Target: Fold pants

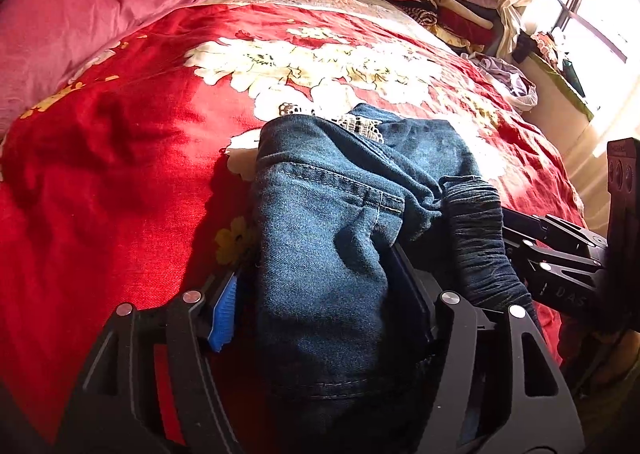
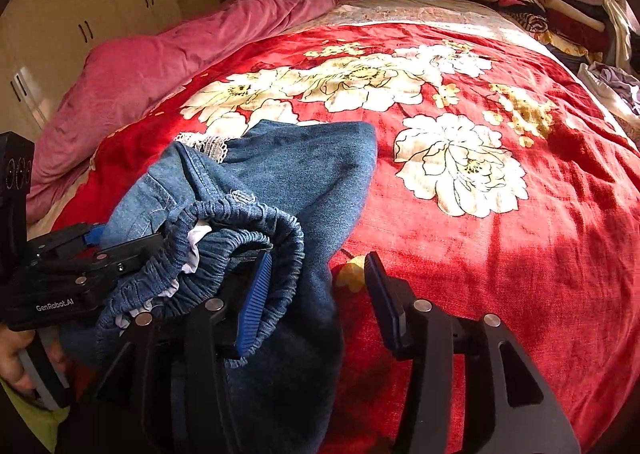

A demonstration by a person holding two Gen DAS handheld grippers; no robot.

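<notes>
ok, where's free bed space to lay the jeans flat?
Free: the red blanket right of the jeans, and between them and the pink quilt. Crowded: the clothes pile at the far right corner.

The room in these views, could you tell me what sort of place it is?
Most likely a home bedroom: a bed under a red floral blanket, a pink duvet, cream wardrobe doors.
</notes>
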